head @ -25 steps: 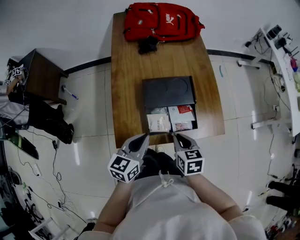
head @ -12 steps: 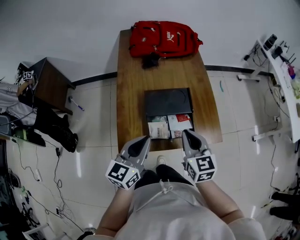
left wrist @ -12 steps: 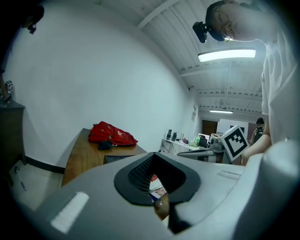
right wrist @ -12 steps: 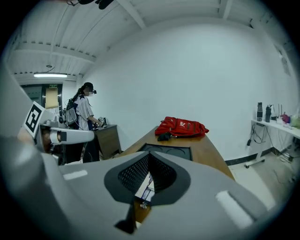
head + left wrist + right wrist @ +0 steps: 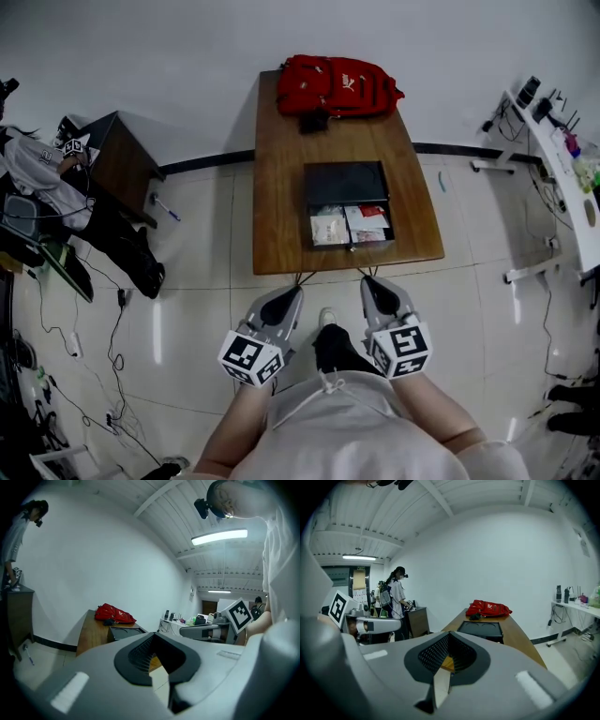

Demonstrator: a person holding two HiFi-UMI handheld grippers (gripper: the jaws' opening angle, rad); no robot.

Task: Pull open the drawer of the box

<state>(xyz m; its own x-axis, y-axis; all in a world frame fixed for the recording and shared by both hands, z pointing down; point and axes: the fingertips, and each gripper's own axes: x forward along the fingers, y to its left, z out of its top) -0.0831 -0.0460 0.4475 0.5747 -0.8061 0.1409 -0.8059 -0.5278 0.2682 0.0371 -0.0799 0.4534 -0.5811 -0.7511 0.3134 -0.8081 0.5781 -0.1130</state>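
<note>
- A long brown wooden table stands end-on to a white wall on a pale tiled floor.
- A red fabric backpack lies at the table's far end, against the wall.
- A flat black box sits on the near half of the table, towards its right edge.
- The box's drawer stands open towards the person. It reaches close to the table's near edge and holds white and red packets.
- The left gripper, grey with a marker cube, is held over the floor just short of the table's near edge and well clear of the drawer. Its jaws are closed tip to tip with nothing between them.
- The right gripper, just beside the left one and level with it, is likewise clenched on nothing.
</note>
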